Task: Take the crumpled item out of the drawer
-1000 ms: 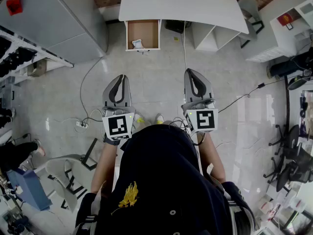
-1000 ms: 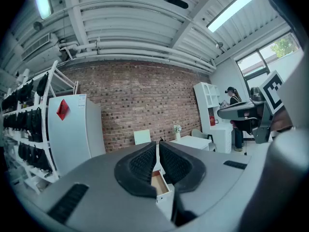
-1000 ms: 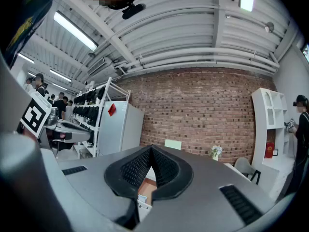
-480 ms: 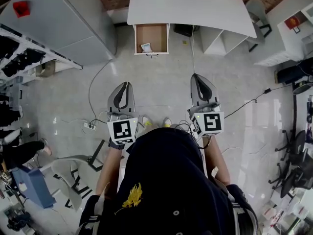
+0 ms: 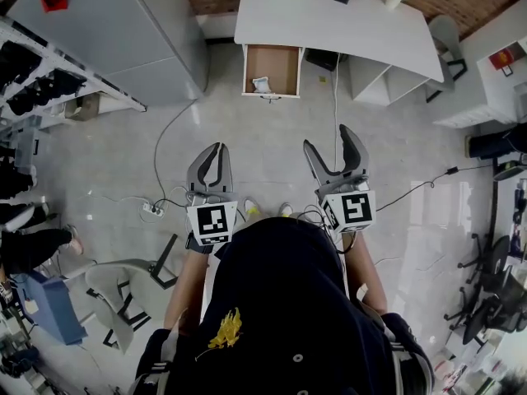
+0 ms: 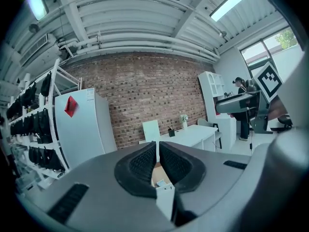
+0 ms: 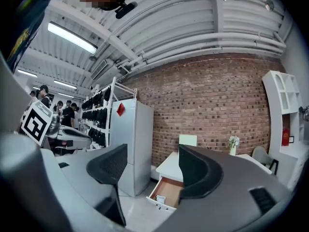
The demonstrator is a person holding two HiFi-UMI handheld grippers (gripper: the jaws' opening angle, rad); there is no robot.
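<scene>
Far ahead, an open wooden drawer (image 5: 278,62) sticks out from under the white desk (image 5: 338,23). A small white crumpled item (image 5: 261,85) lies near the drawer's front left corner. Both grippers hover over the floor, well short of the drawer. My left gripper (image 5: 216,150) is shut and empty. The jaws of my right gripper (image 5: 329,141) are opening, with nothing between them. In the right gripper view the drawer (image 7: 171,187) and the crumpled item (image 7: 160,198) show between the spread fingers of the right gripper (image 7: 152,153). In the left gripper view the closed left gripper (image 6: 158,151) hides most of the drawer.
A tall grey cabinet (image 5: 123,31) stands left of the desk, with a rack of dark items (image 5: 33,89) beside it. Cables (image 5: 160,163) and a power strip (image 5: 152,209) lie on the tiled floor at the left. A chair (image 5: 449,35) and white shelves (image 5: 370,81) stand at the right.
The right gripper's jaws have spread apart; they were shut in both earlier frames. The left gripper stays shut. The desk and drawer have shifted right and lower in the head view.
</scene>
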